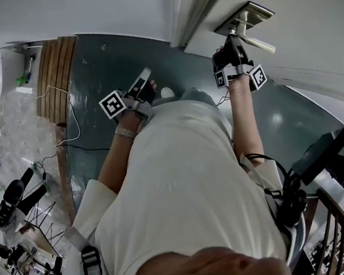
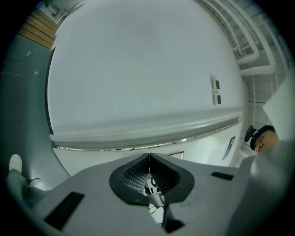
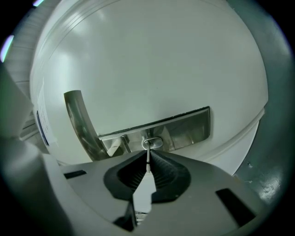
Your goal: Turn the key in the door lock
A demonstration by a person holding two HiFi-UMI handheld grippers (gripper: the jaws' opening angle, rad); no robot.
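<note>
at the upper left of the head view a wooden strip (image 1: 55, 73) lies along the dark floor (image 1: 106, 61), and a thin white cable (image 1: 74, 111) trails past its lower end. to the right of that, just above my white shirt (image 1: 184, 182), my left gripper (image 1: 146, 76) is held out over the floor, well apart from the lock. in the left gripper view its fingers (image 2: 131, 177) are pressed together with nothing between them. they face a plain white wall (image 2: 138, 69), and a pale shoe (image 2: 15, 162) shows at the lower left edge.

in the upper right of the head view my right gripper (image 1: 232, 38) reaches up to the white door (image 1: 313, 17). its tip is at the silver lock plate (image 1: 245, 16), just beside the lever handle (image 1: 259, 44). in the right gripper view the fingers are closed on the key (image 3: 147, 156), whose thin edge stands upright between the dark pads (image 3: 166, 173). the key's far end sits in the oval keyhole (image 3: 153, 143), just below the middle of the frame. the plate around the keyhole slants up toward the right, and the handle curves upward at the left of the frame.
</note>
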